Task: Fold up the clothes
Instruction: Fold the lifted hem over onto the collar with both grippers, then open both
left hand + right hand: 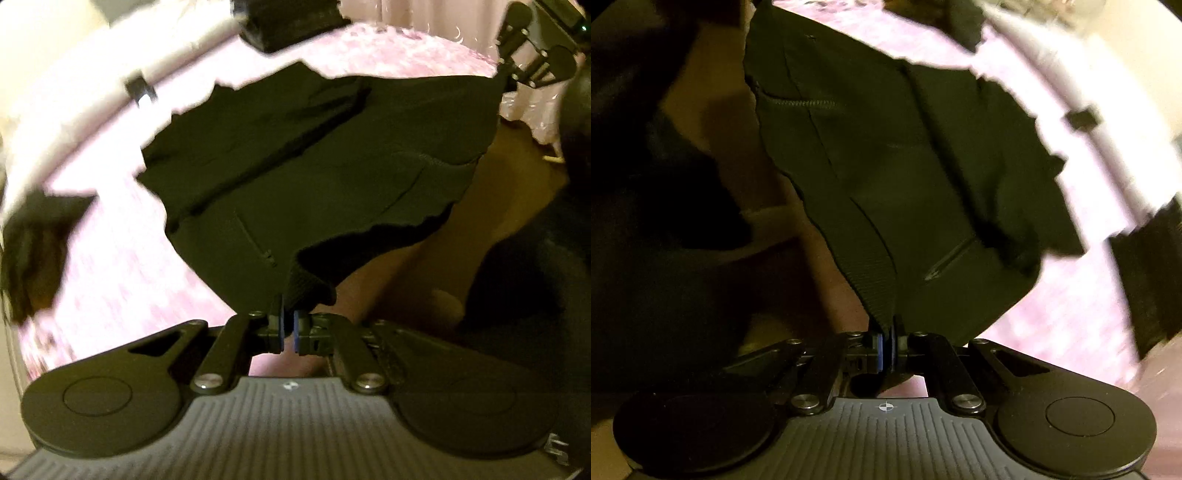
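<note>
A dark green jacket (303, 166) with zip pockets and a ribbed hem lies partly on a pink patterned bed cover (122, 266), its near edge lifted. My left gripper (289, 325) is shut on one corner of the ribbed hem. In the right wrist view the same jacket (905, 177) hangs up toward my right gripper (887, 345), which is shut on the other part of the ribbed hem. The right gripper's body (535, 48) shows at the left view's top right, at the jacket's far corner.
Another dark garment (33, 251) lies on the pink cover at the left. A dark box-like object (291, 22) sits at the bed's far side beside a white rail (92, 74). Brown floor (491, 206) and a person's dark clothing (665, 177) lie beside the bed.
</note>
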`<state>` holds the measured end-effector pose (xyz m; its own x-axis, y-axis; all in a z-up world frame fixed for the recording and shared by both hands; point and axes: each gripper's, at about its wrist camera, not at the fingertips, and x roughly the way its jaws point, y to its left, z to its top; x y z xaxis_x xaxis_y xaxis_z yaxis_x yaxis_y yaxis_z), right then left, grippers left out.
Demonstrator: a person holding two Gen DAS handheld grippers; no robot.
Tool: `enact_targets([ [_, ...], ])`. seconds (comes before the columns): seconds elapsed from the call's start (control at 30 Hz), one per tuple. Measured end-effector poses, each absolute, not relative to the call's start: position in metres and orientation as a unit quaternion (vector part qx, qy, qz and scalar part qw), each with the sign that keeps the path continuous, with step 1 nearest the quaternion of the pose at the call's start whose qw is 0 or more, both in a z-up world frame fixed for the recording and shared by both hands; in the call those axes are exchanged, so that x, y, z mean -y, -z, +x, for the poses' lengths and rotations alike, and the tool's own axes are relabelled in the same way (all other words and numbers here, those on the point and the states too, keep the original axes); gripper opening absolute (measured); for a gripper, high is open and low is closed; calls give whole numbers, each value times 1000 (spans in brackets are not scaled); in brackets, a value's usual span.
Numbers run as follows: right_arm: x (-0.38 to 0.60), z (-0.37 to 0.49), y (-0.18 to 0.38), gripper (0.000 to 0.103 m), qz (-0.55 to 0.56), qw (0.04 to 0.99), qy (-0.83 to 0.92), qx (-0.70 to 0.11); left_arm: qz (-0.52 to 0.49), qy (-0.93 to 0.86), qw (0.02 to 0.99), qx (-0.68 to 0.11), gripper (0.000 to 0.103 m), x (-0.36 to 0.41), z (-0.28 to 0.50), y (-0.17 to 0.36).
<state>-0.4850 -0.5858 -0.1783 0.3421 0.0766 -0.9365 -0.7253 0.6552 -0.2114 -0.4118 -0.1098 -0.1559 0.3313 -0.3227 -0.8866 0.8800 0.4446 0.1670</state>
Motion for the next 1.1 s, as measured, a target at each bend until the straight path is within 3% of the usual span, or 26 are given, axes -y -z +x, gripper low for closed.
enact_targets([
  [0.13, 586, -507, 176, 2, -294, 734, -292, -538, 316, 408, 712, -476, 2, 110, -437, 151],
  [0.23, 596, -485, 155, 2, -301, 747, -286, -519, 311, 408, 713, -478, 2, 118, -429, 139],
  [0.4, 621, -397, 97, 2, -347, 790, -246, -442, 304, 376, 769, -418, 2, 141, -347, 87],
  [0.53, 637, -300, 86, 2, -372, 793, -235, -422, 300, 361, 791, -394, 3, 162, -254, 68],
  [0.67, 647, -197, 112, 2, -386, 774, -230, -446, 274, 357, 788, -419, 3, 192, -152, 89],
  [0.87, 673, -60, 172, 2, -341, 756, -217, -515, 238, 365, 773, -462, 3, 217, -21, 163],
  [1.1, 699, 33, 216, 2, -287, 739, -216, -570, 219, 356, 751, -511, 3, 241, 68, 230],
])
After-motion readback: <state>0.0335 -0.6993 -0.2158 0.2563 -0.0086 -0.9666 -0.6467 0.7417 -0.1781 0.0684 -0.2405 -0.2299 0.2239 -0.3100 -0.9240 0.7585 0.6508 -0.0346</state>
